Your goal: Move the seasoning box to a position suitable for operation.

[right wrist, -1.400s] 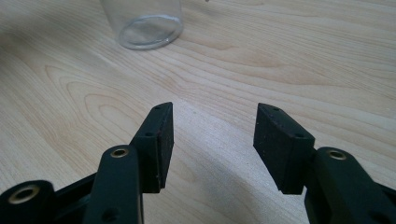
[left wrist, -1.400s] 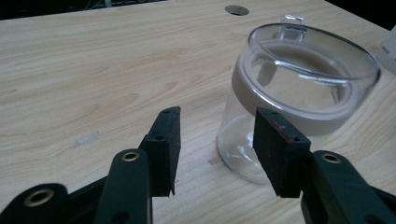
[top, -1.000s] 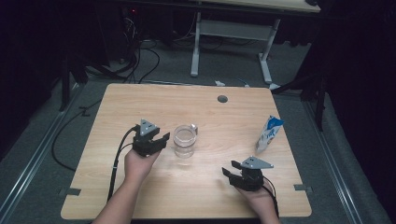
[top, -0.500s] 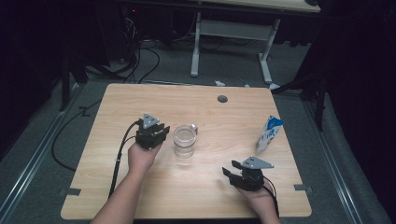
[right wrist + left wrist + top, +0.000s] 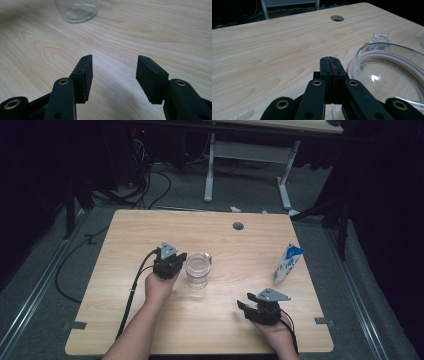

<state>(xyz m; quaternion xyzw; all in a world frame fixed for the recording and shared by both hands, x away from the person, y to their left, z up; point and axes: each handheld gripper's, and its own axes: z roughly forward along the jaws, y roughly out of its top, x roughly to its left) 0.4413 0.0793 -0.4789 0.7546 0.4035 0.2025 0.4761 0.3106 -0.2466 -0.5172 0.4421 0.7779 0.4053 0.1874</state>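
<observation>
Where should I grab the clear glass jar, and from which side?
Grip the clear glass jar around its round wall, coming level from its left, where the left gripper sits shut beside it. It stands upright, mouth open; open the jaws wide first.

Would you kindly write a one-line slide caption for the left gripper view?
Left gripper shut on nothing, beside a clear glass jar on the wooden table.

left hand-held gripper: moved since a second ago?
Yes. In the high view the left hand-held gripper has shifted right toward the clear glass cup and now sits right beside it. Its jaws have just been closing, with nothing between them.
</observation>
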